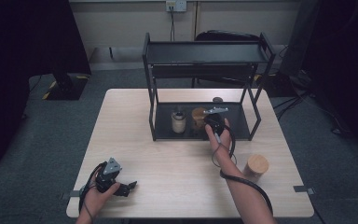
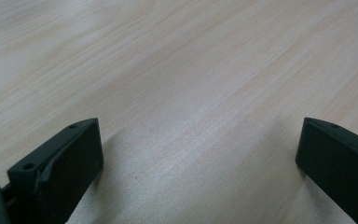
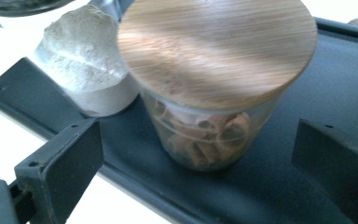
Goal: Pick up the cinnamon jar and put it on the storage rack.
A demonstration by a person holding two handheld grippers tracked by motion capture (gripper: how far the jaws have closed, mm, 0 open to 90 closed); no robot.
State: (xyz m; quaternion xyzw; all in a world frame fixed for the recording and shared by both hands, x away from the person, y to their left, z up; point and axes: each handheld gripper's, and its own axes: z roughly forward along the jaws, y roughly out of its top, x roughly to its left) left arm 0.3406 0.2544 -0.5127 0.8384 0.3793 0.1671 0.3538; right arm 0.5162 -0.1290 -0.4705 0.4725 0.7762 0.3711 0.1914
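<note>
A glass jar with a wooden lid [image 3: 216,51], filled with curled brown pieces, stands on the lower shelf of a black two-tier rack [image 1: 205,52]. My right gripper [image 3: 196,135] is open with this jar between its jaws, and neither pad touches the glass. From above, the right gripper [image 1: 209,122] reaches onto that shelf beside the jar [image 1: 198,116]. To the jar's left stands a second jar of white powder [image 3: 81,60], seen on the shelf in the high view too [image 1: 178,121]. My left gripper [image 1: 129,187] rests low at the table's front left, open over bare wood [image 2: 198,135].
Another wooden-lidded jar [image 1: 257,165] stands on the light wooden table [image 1: 135,140] at the right, close to my right forearm. A small dark round object [image 1: 217,99] lies behind the rack. The rack's posts and upper shelf enclose the lower shelf.
</note>
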